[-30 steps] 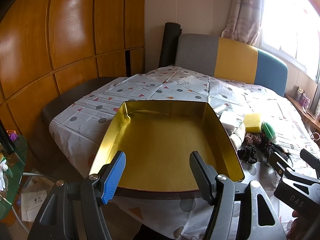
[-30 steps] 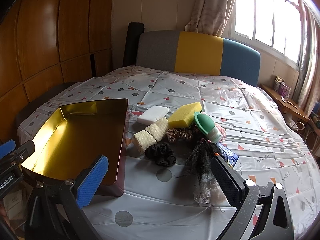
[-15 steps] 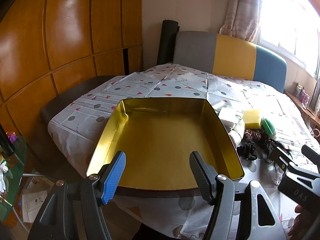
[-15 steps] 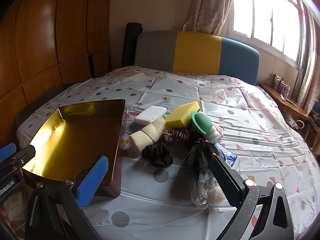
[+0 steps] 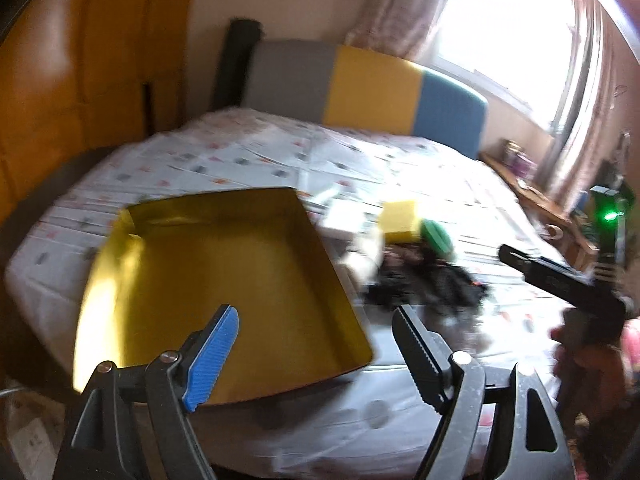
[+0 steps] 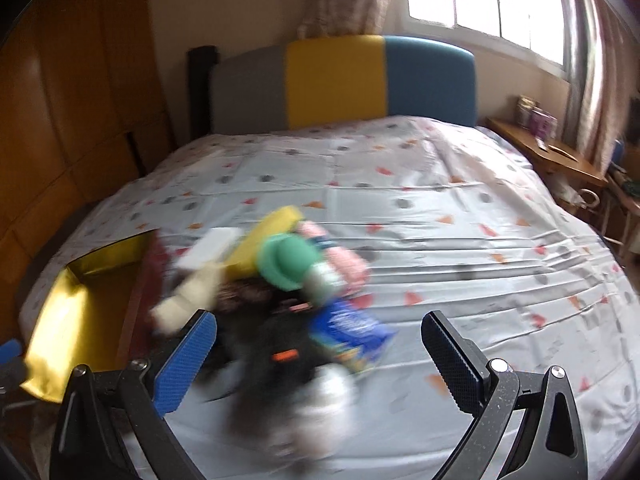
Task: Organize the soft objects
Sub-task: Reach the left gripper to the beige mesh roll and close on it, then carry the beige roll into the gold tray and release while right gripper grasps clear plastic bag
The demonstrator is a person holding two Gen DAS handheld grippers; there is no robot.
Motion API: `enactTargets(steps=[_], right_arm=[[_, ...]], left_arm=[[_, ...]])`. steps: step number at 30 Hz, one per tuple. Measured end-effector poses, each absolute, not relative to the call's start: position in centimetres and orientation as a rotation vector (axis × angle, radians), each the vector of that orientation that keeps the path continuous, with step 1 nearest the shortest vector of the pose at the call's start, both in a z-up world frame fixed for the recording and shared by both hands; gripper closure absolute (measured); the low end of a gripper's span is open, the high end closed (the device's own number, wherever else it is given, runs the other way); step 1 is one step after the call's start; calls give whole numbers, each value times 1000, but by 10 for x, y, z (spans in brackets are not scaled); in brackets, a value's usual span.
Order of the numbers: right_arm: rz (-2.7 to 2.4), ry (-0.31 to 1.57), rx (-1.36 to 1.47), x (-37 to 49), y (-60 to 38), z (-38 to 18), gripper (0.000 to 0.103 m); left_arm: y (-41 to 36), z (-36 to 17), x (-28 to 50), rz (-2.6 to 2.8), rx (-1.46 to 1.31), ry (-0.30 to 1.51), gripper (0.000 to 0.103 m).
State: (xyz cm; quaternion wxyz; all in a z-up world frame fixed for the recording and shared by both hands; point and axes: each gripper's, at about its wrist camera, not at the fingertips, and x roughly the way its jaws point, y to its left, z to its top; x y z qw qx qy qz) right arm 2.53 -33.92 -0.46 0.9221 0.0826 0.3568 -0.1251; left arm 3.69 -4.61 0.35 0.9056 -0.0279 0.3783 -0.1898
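Sponges, rolls and hair ties lie heaped on a bed [image 6: 440,216] spread with a glossy patterned sheet, just ahead of the right claw [image 6: 316,352], whose fingers stand wide apart with nothing pressed between them. Nearest that claw sits a dark netted bundle [image 6: 276,356] beside a blue packet [image 6: 352,332]; beyond them a green-capped bottle-like item [image 6: 292,260], a yellow sponge [image 6: 272,232], a white block [image 6: 208,248] and a cream fabric roll [image 6: 188,296], all blurred. Everything in the pile looks light and yielding, so it should squash under the pads rather than resist; the sponge and the roll likely take a grip best across their middles, while the loose netting may snag or trail and the packet could slip. To the left of the heap rests a gold tray [image 5: 224,280], empty, its near rim just ahead of the left claw [image 5: 316,348], whose jaws are opening with nothing held between them. The tray's thin metal walls look stiff, and it may skid on the slick sheet. A grey, yellow and blue headboard [image 6: 344,80] closes the far end of the bed, wooden wardrobe panels [image 5: 92,64] line the left wall, and a curtained window [image 6: 484,0] floods the right side with daylight.
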Motion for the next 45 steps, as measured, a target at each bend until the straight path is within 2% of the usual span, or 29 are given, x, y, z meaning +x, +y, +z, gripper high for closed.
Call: enactTargets(steps=[5, 11, 20, 21, 23, 25, 32, 36, 45], right_arm=[[-324, 790, 210, 34, -408, -23, 0], [-383, 824, 423, 25, -459, -51, 0], [-339, 811, 441, 28, -457, -47, 0], [-331, 808, 438, 28, -456, -47, 0], [-320, 807, 436, 28, -455, -45, 0], [-317, 805, 437, 28, -455, -45, 0], [-304, 805, 448, 30, -456, -45, 0], [-304, 811, 435, 31, -454, -47, 0], [-293, 819, 398, 33, -449, -47, 0]], left_arm=[[-85, 9, 67, -442, -1, 830, 22], [-133, 1, 99, -519, 129, 848, 22], [-177, -25, 153, -565, 260, 1001, 23], [-181, -29, 158, -567, 280, 1014, 24], [-190, -40, 167, -563, 335, 1042, 35], [-197, -52, 176, -564, 368, 1082, 53], [-211, -87, 198, -548, 414, 1185, 53], [-212, -97, 205, -531, 372, 1206, 59], [-179, -43, 163, -623, 183, 1080, 60]])
